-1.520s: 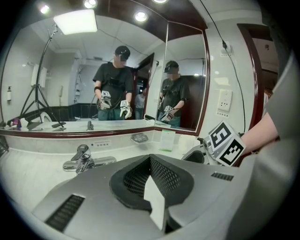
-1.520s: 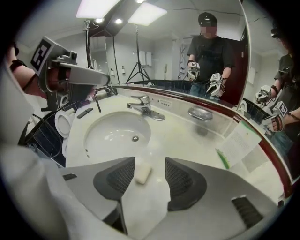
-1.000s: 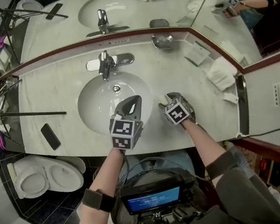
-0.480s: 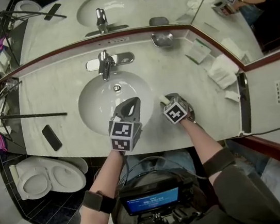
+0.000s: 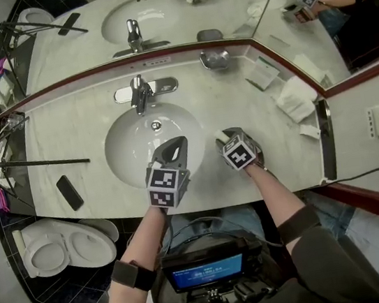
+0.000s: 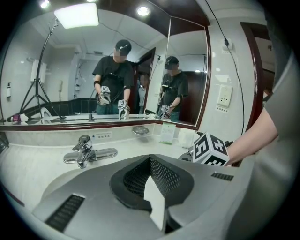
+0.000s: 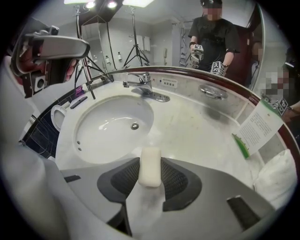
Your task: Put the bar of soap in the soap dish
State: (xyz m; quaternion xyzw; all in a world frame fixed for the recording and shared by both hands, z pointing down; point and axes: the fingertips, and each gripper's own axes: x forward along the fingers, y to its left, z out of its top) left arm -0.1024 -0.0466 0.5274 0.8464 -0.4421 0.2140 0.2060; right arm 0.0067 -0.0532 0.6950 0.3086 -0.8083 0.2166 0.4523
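Head view: the left tool (image 5: 174,146) hangs over the front rim of the sink basin (image 5: 113,134). The right tool (image 5: 224,139) is just right of the basin, near the tabletop's (image 5: 261,112) front edge. The soap dish (image 5: 214,59) sits at the back edge by the mirror, well apart from both tools.

Left gripper view: the left tool (image 6: 151,171) has its jaws pressed together with nothing between them. The faucet (image 6: 84,150) is beyond it.

Right gripper view: the right tool (image 7: 150,177) has just been closing its jaws. They now clamp the white bar of soap (image 7: 150,168) endwise above the tabletop, beside the basin (image 7: 112,126). The soap dish (image 7: 213,91) stands empty at the back.
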